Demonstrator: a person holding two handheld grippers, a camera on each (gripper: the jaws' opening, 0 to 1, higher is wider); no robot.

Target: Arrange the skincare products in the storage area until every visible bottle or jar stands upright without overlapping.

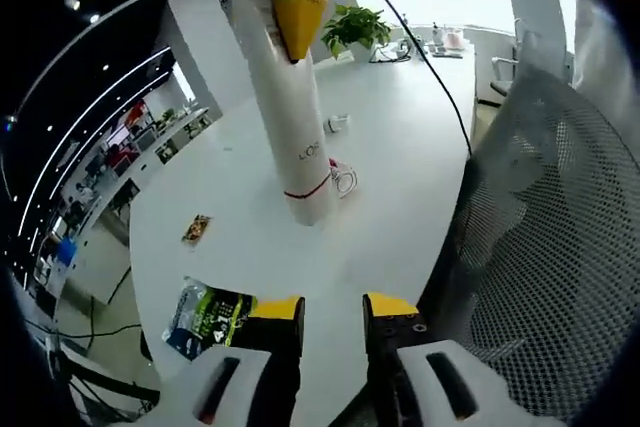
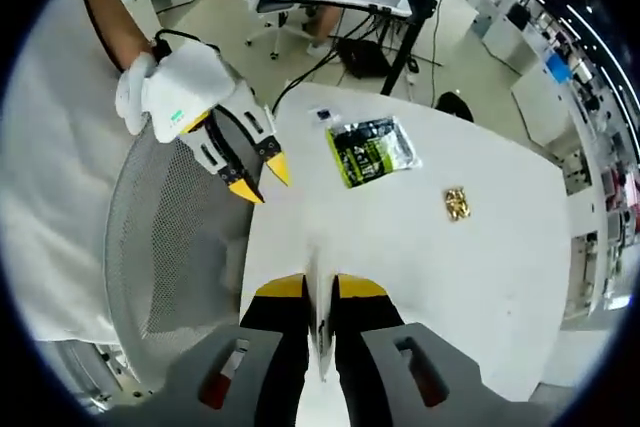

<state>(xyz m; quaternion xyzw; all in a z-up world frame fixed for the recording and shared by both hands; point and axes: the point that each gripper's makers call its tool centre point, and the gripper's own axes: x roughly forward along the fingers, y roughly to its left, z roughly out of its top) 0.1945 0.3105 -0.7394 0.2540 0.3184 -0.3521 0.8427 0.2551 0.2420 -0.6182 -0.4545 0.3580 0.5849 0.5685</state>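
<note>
White tabletop [image 1: 400, 147] curves through an open office, a mesh chair [image 1: 560, 247] at its edge. My right gripper [image 2: 320, 292] is clamped on the tall white tube [image 1: 290, 137], which stands upright mid-table, my yellow tip pinching its top end. My left gripper [image 1: 333, 309] hangs agape, empty, near a green packet [image 1: 208, 315] and a small gold wrapper [image 1: 196, 229]. I judge the tube light, soft-walled, slick and tippy; a low hold near the red band should steady it.

left tongs [image 1: 333, 309] gape; right tongs [image 2: 320, 287] clamped.
</note>
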